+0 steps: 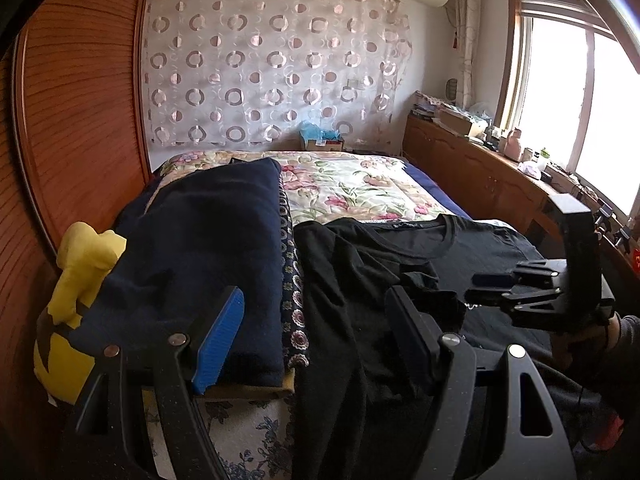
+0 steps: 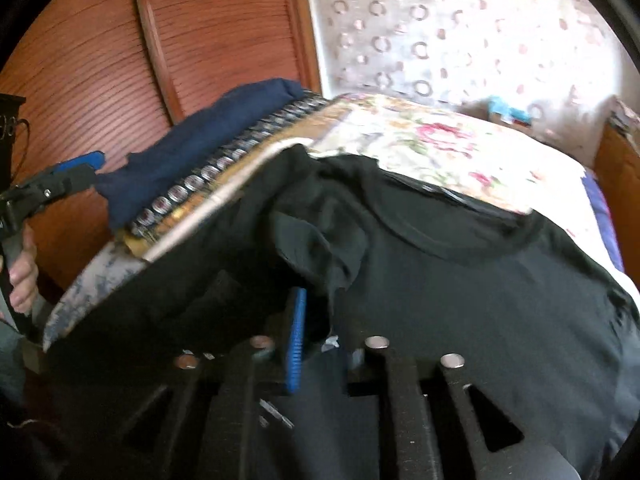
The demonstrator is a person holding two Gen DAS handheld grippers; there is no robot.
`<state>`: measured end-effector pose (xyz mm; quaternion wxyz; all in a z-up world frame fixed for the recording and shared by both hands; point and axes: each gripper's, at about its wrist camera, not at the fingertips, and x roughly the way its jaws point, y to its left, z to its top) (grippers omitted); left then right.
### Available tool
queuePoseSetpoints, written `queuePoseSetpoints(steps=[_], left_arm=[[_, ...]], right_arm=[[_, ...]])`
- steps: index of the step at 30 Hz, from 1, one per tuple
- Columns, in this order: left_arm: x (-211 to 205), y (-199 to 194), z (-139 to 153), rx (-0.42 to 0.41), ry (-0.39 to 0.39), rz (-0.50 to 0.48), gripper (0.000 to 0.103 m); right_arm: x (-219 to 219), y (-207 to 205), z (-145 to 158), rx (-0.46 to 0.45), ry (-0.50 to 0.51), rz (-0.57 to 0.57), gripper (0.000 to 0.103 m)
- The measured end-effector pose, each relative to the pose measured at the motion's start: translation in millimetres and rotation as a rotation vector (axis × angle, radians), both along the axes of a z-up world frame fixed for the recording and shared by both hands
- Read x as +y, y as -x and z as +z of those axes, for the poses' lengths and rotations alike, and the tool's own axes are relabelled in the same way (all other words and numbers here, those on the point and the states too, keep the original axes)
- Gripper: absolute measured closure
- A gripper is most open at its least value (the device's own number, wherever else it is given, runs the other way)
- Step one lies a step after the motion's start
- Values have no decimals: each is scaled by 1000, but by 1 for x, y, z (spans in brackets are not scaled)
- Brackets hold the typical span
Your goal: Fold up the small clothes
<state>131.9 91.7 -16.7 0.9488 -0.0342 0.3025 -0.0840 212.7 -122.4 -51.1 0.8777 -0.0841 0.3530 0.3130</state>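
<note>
Fingers (image 1: 218,334) of the left gripper (image 1: 316,336) spread empty; the right gripper (image 2: 316,336) pinches the black T-shirt (image 2: 460,280), apparently to fold its sleeve inward.

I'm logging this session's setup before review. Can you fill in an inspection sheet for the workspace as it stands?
Surface: bed with floral quilt, used as the folding surface.
Job's things: black T-shirt spread at the near edge, neck away, left side bunched and hanging over the edge.
Clutter: folded navy garment on a patterned cloth at left; yellow plush beside it.
Grippers: left gripper open above the shirt's bunched side; right gripper closed on shirt fabric.
Cables: nothing seen.
Surroundings: wooden wardrobe at left, curtain behind the bed, cluttered cabinet under a bright window.
</note>
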Motion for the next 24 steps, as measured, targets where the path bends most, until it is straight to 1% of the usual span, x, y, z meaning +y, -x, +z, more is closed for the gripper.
queuePoseSetpoints(steps=[1,2,6,9,11,13,15,16,18,19,21,24], left_arm=[[-1,0,-1,2,1,-2,29],[-2,0,-1,3,0,-4,29],[-5,1,-2,6,2,-5,29],[-8,3,-4,9,2,-7,29],[-9,4,-6,10,1,-7,29],[-11,5,-7,12,0,-9,29],[-14,8,-9,13,-3,-13,29],[-15,9,-10,15,-3,-14,29],[-16,10,-13,22,0,-19,29],[-17,11,-14,25,2,-22,29],[-19,10,-16,32,6,-26,29],[-25,9,-21,44,9,-40,29]], right_arm=[[-2,6,4,-5,4,-15,66],[-3,7,5,-11,3,-27,59],[10,9,13,-26,-22,-15,59],[20,7,13,-22,-43,33,59],[38,0,5,-11,-26,63,59],[54,-11,-6,7,13,63,59],[69,-20,-16,9,66,63,66],[75,-24,-21,7,103,59,71],[79,-28,-26,8,143,56,86],[77,-28,-27,4,151,49,97],[72,-28,-25,-11,134,32,99],[54,-26,-18,-49,121,-47,100]])
